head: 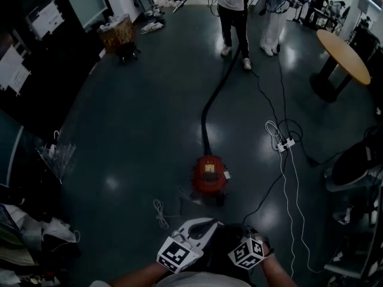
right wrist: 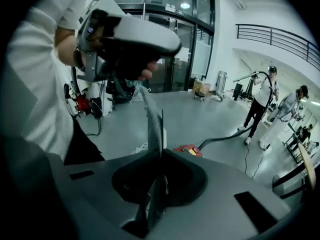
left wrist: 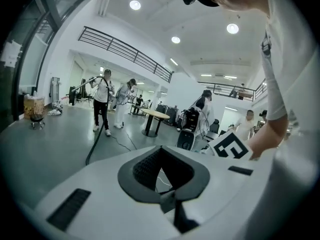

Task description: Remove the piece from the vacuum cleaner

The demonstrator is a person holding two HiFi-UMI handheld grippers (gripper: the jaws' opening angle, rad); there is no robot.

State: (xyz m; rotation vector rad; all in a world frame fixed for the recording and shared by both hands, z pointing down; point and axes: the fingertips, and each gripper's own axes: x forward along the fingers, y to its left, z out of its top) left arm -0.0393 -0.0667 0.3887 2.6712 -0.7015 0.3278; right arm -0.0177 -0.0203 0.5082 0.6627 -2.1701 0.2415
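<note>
Left gripper (left wrist: 161, 173): jaws apart, only floor between them. Right gripper (right wrist: 152, 126): jaws pressed together on nothing. The red vacuum cleaner (head: 208, 173) stands just ahead on the glossy dark floor (head: 131, 130), its black hose (head: 210, 100) running to a standing person (head: 233, 11). Its removable piece is too small to make out.

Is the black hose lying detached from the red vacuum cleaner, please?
No: in the head view the black hose runs straight into the far end of the red vacuum cleaner.
</note>
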